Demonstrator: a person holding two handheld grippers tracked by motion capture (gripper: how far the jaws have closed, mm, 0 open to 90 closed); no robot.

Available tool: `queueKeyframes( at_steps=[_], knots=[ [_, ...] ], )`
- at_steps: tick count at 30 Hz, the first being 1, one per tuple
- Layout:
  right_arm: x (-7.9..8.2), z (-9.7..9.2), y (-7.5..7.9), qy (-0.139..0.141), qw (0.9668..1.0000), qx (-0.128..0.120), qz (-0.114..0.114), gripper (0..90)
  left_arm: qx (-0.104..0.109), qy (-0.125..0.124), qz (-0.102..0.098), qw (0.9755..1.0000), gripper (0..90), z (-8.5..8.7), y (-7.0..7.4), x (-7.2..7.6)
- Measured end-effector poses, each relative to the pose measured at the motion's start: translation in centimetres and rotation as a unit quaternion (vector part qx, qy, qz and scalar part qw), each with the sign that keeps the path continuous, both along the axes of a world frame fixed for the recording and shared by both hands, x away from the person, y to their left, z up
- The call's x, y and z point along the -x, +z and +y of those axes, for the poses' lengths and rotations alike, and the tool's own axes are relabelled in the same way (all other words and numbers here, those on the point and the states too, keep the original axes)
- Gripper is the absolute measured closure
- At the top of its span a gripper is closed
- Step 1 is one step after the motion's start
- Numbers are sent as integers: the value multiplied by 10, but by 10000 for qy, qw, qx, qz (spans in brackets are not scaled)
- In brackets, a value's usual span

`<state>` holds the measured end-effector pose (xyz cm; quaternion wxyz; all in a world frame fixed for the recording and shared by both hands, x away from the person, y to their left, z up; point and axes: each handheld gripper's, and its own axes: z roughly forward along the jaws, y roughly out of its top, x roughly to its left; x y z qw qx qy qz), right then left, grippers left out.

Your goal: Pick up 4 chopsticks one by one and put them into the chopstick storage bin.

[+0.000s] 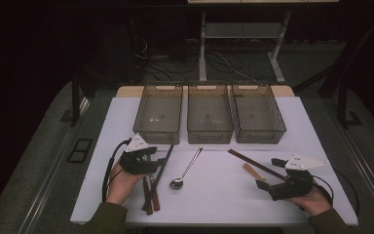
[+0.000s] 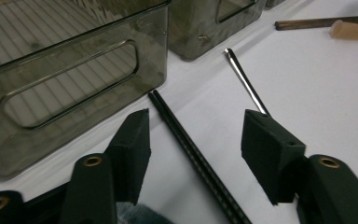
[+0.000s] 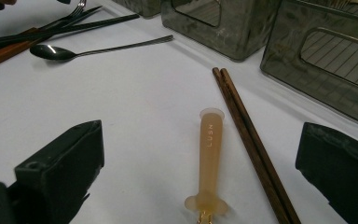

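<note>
The black chopsticks [image 2: 191, 149] are lying flat on the white counter [image 1: 214, 195], running straight up between the two pads of the left claw [image 2: 193, 140], nearer its left-hand pad than its right-hand one. Neither pad is touching them, so the left claw is released, with nothing gripped. Just past the right-hand pad, the spoon [image 2: 244, 81] is showing its thin handle, apart from the chopsticks but close enough to get caught.

In my judgement the step in hand is closing on the black pair. To do it well, the left claw should be sitting centred over the sticks, low enough that both pads are meeting the pair together, so the two sticks are not splitting or rolling. Keeping the right-hand pad clear of the spoon handle matters too. Ahead of the left claw's left-hand pad, the nearest smoky bin [image 2: 70, 79] is standing very near the stick tips, so a lift should be going up before going forward.

In the high view, more dark utensils [image 1: 151, 195] are lying under and behind the left claw [image 1: 148, 161], which is a reason to be taking only the pair.

The right claw [image 3: 200, 172] is resting wide and released, with a pale amber handle [image 3: 210, 158] and the brown chopsticks [image 3: 249, 140] lying between its pads, untouched. Two more bins [image 3: 261, 28] are standing beyond it.
</note>
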<state>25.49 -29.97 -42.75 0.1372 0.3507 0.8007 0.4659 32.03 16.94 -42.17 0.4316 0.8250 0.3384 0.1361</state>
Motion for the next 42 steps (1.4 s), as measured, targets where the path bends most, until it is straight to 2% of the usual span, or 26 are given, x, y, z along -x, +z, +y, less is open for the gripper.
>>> queueKeyframes(
  at_steps=[6,9,16,19,21,24,25,26,28,42],
  knots=[
    [0,0,0,-11,10000,6,-2,14,-74,12,91,9999,492,-9,-2,-7],
    [0,0,0,-13,10000,3,1,14,-180,-7,142,9997,520,-13,-3,-11],
    [0,0,-1,-10,10000,10,-9,14,-350,154,310,9988,570,-25,-7,-21],
    [0,0,-1,-10,10000,19,-7,14,-431,156,352,9983,595,-26,-8,-21],
    [0,-1,-1,-2,10000,10,-17,13,-557,161,400,9975,603,-26,-9,-20],
    [0,0,-1,-8,10000,14,-12,13,-522,210,469,9973,614,-24,-10,-21],
    [0,0,-1,-9,10000,19,-12,13,-609,169,483,9968,618,-24,-11,-21],
    [0,0,-1,-6,10000,22,-16,14,-564,221,520,9968,622,-25,-12,-20],
    [0,0,0,-3,10000,16,-24,14,-639,202,566,9961,626,-25,-13,-20],
    [1,-1,0,-30,10000,7,-34,14,-797,155,731,9940,674,-27,-19,-21]
  ],
)
